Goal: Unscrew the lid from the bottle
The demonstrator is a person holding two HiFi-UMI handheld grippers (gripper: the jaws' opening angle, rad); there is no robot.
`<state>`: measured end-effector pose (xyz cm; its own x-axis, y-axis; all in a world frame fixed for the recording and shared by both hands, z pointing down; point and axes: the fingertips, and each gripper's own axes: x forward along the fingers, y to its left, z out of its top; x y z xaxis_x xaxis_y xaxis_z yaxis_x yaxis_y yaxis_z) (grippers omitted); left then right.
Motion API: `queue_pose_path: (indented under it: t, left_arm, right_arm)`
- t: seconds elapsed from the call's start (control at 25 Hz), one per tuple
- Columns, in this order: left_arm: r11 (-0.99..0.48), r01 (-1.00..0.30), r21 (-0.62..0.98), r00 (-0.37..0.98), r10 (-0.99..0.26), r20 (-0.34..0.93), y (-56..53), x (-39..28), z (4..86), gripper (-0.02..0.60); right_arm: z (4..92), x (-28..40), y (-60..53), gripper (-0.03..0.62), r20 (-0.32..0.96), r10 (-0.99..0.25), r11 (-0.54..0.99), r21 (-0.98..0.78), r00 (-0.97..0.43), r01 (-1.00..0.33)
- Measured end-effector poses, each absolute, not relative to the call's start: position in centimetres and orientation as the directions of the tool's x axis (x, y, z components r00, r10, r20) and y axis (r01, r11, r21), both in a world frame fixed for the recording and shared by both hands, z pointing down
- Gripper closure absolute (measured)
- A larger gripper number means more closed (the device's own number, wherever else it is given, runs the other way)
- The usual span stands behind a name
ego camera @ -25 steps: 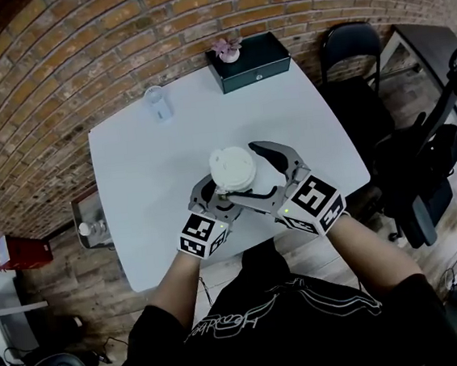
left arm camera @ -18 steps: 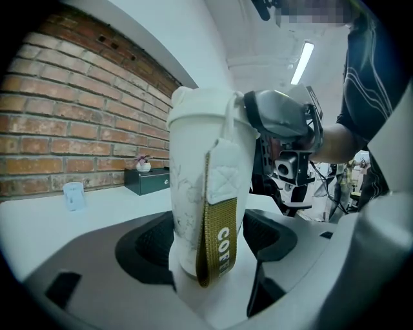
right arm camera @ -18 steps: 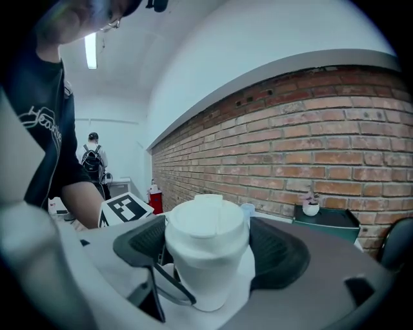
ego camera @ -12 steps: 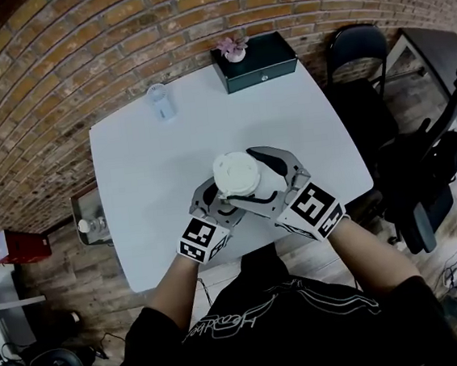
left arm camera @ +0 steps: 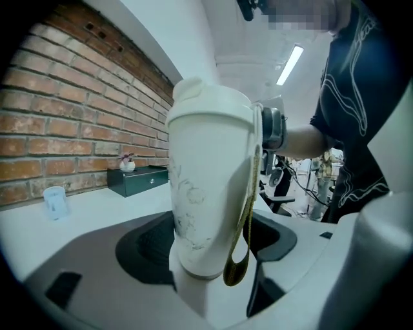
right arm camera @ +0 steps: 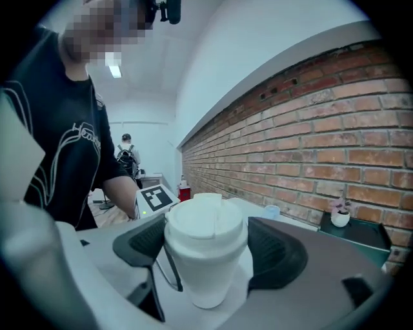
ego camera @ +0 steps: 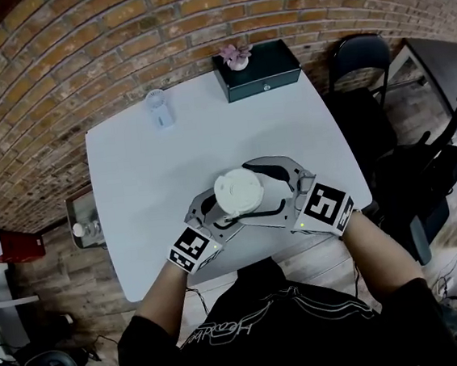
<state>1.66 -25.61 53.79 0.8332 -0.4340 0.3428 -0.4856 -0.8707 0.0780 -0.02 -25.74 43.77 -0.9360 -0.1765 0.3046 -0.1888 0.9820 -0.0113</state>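
Office-like workroom, brick wall [ego camera: 78, 64], white table [ego camera: 145, 162], black chairs [ego camera: 356, 49] (another desk [ego camera: 430, 55] beyond them), ceiling strip light [left arm camera: 288, 64]

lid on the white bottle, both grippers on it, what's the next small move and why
Probably rotate the right gripper to twist the lid loose while the left gripper holds steady: the right jaws appear pressed on the lid, the left clamps the bottle, and the lid sits fully on.

The bottle [left arm camera: 206, 193], lid [ego camera: 237, 190] on top, is over the table's [ego camera: 132, 196] near side — behind it, a cup [ego camera: 158, 110] left, a box [ego camera: 264, 70] right.
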Motion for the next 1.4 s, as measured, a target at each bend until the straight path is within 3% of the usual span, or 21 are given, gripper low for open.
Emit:
queue_pose_path:
  t: [0.36, 0.72, 0.84, 1.04, 1.4]
  left_arm:
    - [-0.965, -0.246, 0.087, 0.911, -0.199, 0.362, -25.0, 2.0, 53.8, 0.23]
    - [-0.969, -0.23, 0.091, 0.907, -0.18, 0.381, -25.1, 1.9, 53.9, 0.23]
    - [-0.961, -0.259, 0.095, 0.902, -0.206, 0.379, -25.1, 1.9, 54.0, 0.23]
    - [-0.928, -0.361, 0.09, 0.877, -0.306, 0.37, -25.2, 1.9, 54.1, 0.23]
    - [-0.785, -0.609, 0.109, 0.759, -0.538, 0.365, -25.0, 2.6, 54.0, 0.229]
  right_arm:
    - [43.9, 0.3, -25.0, 0.201, 0.357, 0.081, 0.997, -0.015, -0.931, 0.082]
    - [43.6, 0.1, -24.8, 0.195, 0.316, 0.081, 0.997, -0.027, -0.945, 0.076]
    - [43.0, 0.3, -24.7, 0.151, 0.282, 0.031, 0.998, -0.059, -0.959, 0.014]
    - [43.1, 0.5, -24.7, 0.112, 0.301, -0.158, 0.982, -0.05, -0.941, -0.181]
    - [43.9, 1.2, -25.0, 0.144, 0.225, -0.49, 0.844, -0.121, -0.842, -0.523]
